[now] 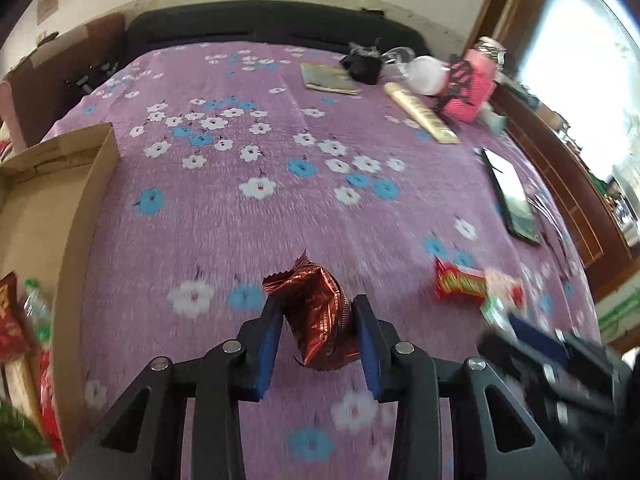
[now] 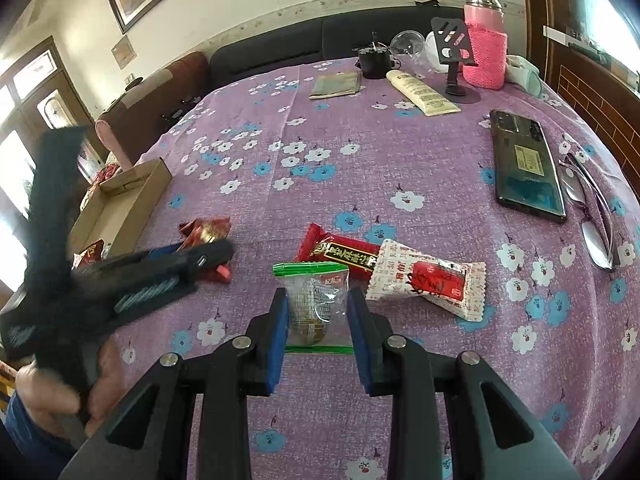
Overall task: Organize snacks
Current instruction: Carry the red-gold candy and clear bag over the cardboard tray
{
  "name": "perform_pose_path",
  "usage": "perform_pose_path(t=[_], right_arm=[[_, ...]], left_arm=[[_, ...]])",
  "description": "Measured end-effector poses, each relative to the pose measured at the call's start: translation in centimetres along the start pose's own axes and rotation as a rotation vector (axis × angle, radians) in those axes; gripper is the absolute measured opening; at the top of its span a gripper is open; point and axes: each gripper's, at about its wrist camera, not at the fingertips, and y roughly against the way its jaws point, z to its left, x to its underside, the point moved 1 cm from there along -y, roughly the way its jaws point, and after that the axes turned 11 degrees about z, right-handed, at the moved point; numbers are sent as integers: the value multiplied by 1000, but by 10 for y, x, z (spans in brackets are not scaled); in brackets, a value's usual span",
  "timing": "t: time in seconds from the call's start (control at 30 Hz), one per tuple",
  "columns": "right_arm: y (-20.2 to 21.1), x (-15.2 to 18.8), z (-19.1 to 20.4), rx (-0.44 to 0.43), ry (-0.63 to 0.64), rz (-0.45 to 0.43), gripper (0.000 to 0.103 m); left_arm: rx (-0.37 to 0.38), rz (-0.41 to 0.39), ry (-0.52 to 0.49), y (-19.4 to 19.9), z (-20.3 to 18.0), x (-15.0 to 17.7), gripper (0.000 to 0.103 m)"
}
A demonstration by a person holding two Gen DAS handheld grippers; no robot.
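Left gripper (image 1: 318, 322) clamps our foil snack (image 1: 320, 316), lifted just off the surface (image 1: 280, 216); right gripper (image 2: 318, 316) is closed on the clear-wrapped snack (image 2: 314, 308), which still rests on the surface. Risks: slick foil could slip w/ a fast swing; thin film may tear or slide out. Cardboard box (image 1: 80, 200) sits to the left, path clear. Red bar (image 2: 340, 254) & white packet (image 2: 426, 280) lie just beside the right grip; phone (image 2: 526, 168) & glasses (image 2: 592, 216) lie well apart.

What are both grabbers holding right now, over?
Left gripper shut on red foil snack. Right gripper shut on clear green-edged packet. Cardboard box to the left, path looks open. Two red snacks wait on cloth.
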Motion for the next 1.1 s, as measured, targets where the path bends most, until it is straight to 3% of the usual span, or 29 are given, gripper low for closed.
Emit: perform_pose_path(t=[0.13,0.27,0.53,1.1], right_arm=[[4,2,11,-19,47,-41,28],[11,6,26,-16,119,-110,28],[18,6,28,-28,129,-156,28],[20,7,28,-29,118,-177,28]], left_arm=[[-22,-103,-46,16,-1,24,37],[-4,-160,-46,23,1,23,37],[-82,-292,-92,41,-3,28,37],[-241,-418,-153,52,-18,38,38]])
